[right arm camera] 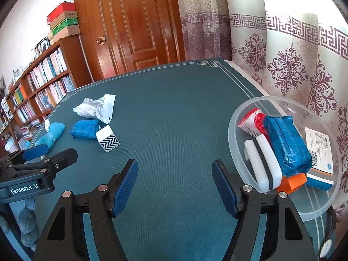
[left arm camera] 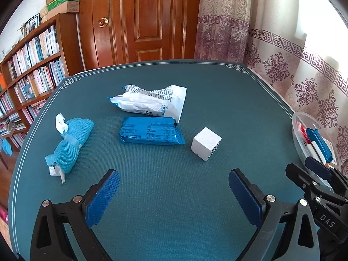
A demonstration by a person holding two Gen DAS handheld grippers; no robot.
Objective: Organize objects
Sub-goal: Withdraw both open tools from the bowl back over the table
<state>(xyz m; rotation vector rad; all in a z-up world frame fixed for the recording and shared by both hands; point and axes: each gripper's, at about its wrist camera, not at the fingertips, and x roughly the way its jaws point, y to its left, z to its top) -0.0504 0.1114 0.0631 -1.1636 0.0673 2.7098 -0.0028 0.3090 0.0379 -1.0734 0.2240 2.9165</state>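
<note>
Loose items on a ribbed teal felt mat (left arm camera: 174, 195), both claws spread and empty.
Ahead of the left claw (left arm camera: 174, 187): crinkly blue foil packet (left arm camera: 150, 133), white cube (left arm camera: 205, 143), fuzzy blue rolled cloth (left arm camera: 67, 145); right of the right claw (right arm camera: 175, 180), the clear round plastic bowl (right arm camera: 239, 117).

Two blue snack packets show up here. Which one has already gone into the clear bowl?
The blue packet leaning on the white sponge block is inside the clear bowl. The other blue packet lies flat on the table mat beside the white cube.
</note>
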